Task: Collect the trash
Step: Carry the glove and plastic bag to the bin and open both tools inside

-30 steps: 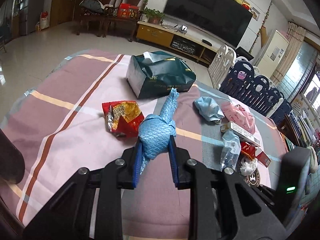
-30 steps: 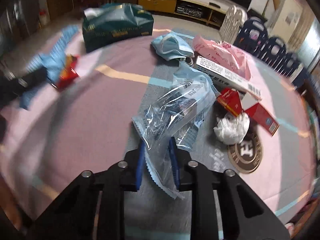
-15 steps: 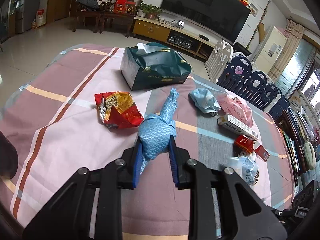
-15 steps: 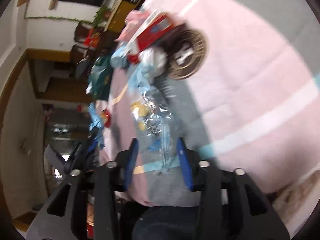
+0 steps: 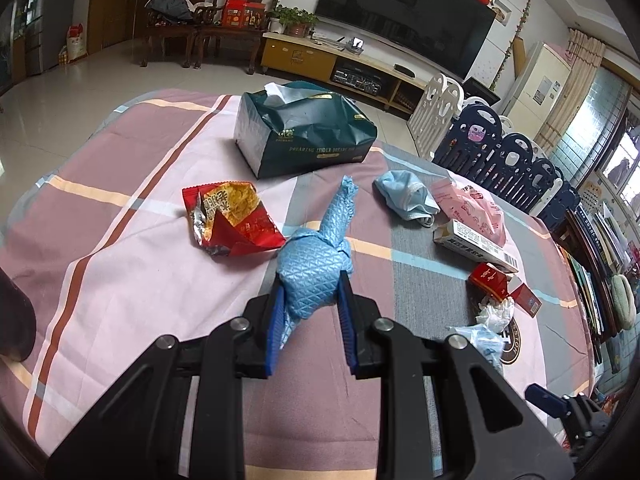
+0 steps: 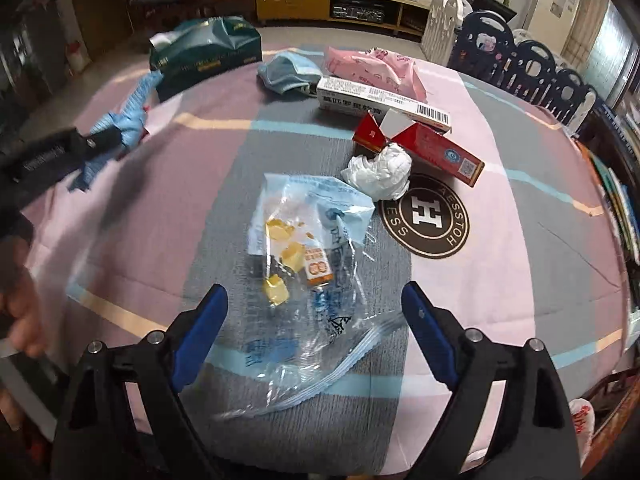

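Honestly this cleanup looks like it's barely started, judging by how much junk is spread over the table [image 5: 120, 264]. The left gripper [image 5: 311, 300] is clamped on a blue textured bag [image 5: 316, 268], crumpled into a ball between the pads with a long tail sticking out toward the far edge, so I'd guess that's the thing the trash goes into. The right gripper [image 6: 314, 320] has its jaws opening wide, and a clear plastic bag [image 6: 312, 264] with yellow crumbs and a small orange label lies flat on the grey stripe near the table's near edge, in the gap between the fingers but with neither pad touching it. So nothing is actually collected as far as I can see. Still lying around: a red snack wrapper [image 5: 230, 220] toward the left side, a blue face mask [image 5: 404, 196] and a pink packet [image 5: 468, 206] toward the far right, a long white box [image 6: 382, 98] with a barcode just in front of the pink packet, a torn red carton [image 6: 424, 148], and a white crumpled wad [image 6: 378, 172] touching that carton, right beside a round coaster [image 6: 428, 216]. The green tissue box [image 5: 304, 132] at the far edge probably isn't trash. No bin in sight in either view.
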Tool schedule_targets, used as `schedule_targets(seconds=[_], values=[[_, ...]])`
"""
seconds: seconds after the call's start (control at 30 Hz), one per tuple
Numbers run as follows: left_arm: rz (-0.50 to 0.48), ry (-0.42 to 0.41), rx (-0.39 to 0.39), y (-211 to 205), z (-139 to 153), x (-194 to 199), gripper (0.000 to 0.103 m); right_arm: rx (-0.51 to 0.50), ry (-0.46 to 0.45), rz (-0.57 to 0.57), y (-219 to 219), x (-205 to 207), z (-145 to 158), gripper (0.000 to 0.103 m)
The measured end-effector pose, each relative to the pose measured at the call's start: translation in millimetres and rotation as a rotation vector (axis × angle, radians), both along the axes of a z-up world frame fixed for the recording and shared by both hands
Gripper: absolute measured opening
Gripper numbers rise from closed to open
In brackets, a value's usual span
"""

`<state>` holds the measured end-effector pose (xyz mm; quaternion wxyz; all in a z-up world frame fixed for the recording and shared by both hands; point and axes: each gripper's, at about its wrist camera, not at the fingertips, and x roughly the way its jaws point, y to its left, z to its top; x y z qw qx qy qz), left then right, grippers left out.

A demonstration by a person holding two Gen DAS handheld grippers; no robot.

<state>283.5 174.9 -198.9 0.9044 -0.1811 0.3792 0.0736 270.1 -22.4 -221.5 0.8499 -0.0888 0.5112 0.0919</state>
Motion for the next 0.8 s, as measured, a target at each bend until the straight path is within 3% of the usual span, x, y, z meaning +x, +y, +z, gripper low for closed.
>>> schedule_targets(seconds=[0.07, 0.1, 0.13, 0.17, 0.27, 0.53, 0.7, 0.8], values=[[-0.004, 0.000, -0.002, -0.4, 0.2, 0.3, 0.026, 0.005, 0.050, -0.023, -0.8, 8.0, -16.4, 0.082], [-0.007, 0.000, 0.000, -1.0, 0.5, 0.6, 0.026, 0.017, 0.071, -0.039, -3.7, 11.4, -21.1, 0.071], [-0.009, -0.002, 0.002, -1.5, 0.8, 0.6, 0.026, 0.053, 0.081, -0.058, -7.9, 13.2, -24.2, 0.068], [-0.012, -0.004, 0.005, -2.3, 1.2, 0.6, 0.026, 0.063, 0.070, -0.081, -11.6, 13.4, -22.6, 0.050], [-0.020, -0.012, 0.011, -5.2, 2.6, 0.1, 0.026, 0.121, 0.079, -0.090, -24.3, 11.9, -16.7, 0.025], [-0.102, -0.074, 0.058, -29.6, 24.8, -15.3, 0.026, 0.123, -0.030, -0.103, -54.4, -10.2, 24.7, 0.022], [-0.164, -0.107, -0.041, -53.7, 44.8, -49.7, 0.026, 0.191, -0.073, -0.138, -98.0, -36.9, 58.8, 0.022], [-0.234, -0.109, -0.046, -84.1, 53.0, -75.6, 0.026, 0.208, -0.103, -0.160, -133.9, -60.1, 80.1, 0.023]])
